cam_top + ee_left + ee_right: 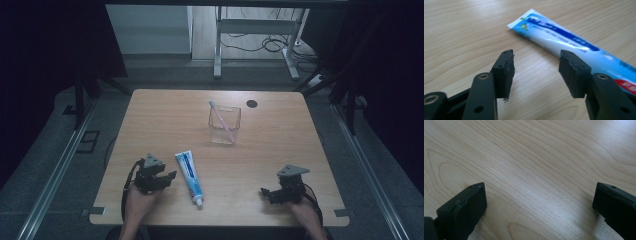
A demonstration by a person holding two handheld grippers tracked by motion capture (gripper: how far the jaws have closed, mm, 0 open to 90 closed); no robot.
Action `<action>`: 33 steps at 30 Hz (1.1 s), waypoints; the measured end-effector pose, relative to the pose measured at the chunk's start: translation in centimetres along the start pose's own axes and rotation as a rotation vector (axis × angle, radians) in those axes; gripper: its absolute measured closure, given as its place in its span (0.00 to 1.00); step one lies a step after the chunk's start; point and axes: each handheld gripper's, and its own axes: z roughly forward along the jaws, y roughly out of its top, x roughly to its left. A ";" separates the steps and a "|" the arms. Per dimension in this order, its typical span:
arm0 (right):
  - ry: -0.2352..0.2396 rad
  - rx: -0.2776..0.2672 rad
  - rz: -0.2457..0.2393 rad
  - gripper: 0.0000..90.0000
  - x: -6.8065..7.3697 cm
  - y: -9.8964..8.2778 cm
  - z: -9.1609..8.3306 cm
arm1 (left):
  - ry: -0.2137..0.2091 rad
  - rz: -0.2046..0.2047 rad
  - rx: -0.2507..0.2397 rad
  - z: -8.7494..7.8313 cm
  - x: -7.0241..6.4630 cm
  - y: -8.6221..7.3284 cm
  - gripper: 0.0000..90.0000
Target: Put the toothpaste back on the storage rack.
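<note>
Down at the near left of the light wooden table [165, 107], the left gripper [167, 178] is sitting in the person's left hand [139, 197], its black jaws standing partly apart with nothing between them. In the left gripper view the pads [504, 72] are hovering over bare wood, and the white and blue plastic toothpaste tube [564, 41] is lying flat just beyond and to the right of them, not touching either pad. The right-hand jaw is covering the tube's lower end there, and the picture's edge is cutting off the rest of it, so the cap is hidden in that view. The small print on the tube is too blurred to read. From the high view the tube [189, 176] is lying near the front edge, just beside the left gripper, with its white cap end pointing toward the person.

Over at the near right, the right gripper [263, 192] is resting in the right hand [303, 209], jaws wide apart and empty over bare wood.

Farther back, a clear square plastic cup [224, 125] is standing upright near the table's middle, with a pale pink toothbrush [220, 119] leaning inside it; its bristle end is too small to make out. Dark surroundings are hiding most of the room's sides.
</note>
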 end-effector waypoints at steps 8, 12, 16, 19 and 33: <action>0.001 0.002 0.002 0.00 0.0 0.0 0.0 | -0.065 0.027 0.003 0.3 -1.7 1.6 0.62; 0.001 0.002 0.003 0.00 0.0 0.0 0.0 | -0.103 0.048 0.017 0.9 -3.1 2.6 0.66; 0.001 0.002 0.002 0.00 0.0 0.0 0.0 | -0.137 0.072 0.035 1.6 -4.3 3.1 0.74; 0.001 0.000 0.000 0.00 0.0 0.0 0.0 | -0.159 0.091 0.059 2.2 -5.1 3.3 0.81; 0.001 0.001 0.001 0.00 0.0 0.0 0.0 | -0.203 0.113 0.168 4.6 -7.6 2.9 0.99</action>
